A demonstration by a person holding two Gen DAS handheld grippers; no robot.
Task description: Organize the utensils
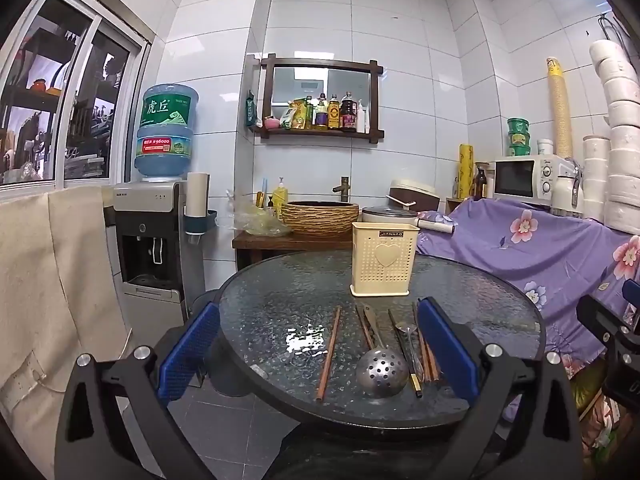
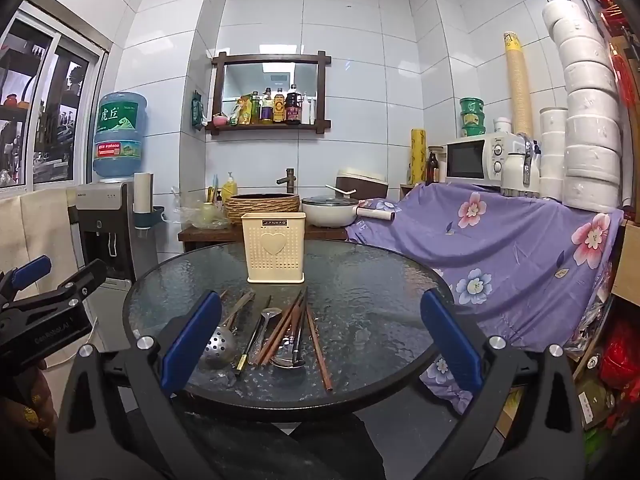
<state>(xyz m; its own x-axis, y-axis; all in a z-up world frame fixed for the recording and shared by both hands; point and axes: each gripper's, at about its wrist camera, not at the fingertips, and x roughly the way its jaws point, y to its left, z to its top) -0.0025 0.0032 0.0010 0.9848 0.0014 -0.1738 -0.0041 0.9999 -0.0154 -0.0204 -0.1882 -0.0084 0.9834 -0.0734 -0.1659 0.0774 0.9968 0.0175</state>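
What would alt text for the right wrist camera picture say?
A round glass table holds loose utensils: wooden chopsticks, a holed ladle and spoons, lying in front of an upright cream holder. The open right gripper frames them, holding nothing; the left gripper shows at the left edge.

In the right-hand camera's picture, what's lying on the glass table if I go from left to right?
Perforated ladle → black-handled utensil with a gold tip → bundle of brown chopsticks and spoons → lone chopstick. The cream holder stands behind them.
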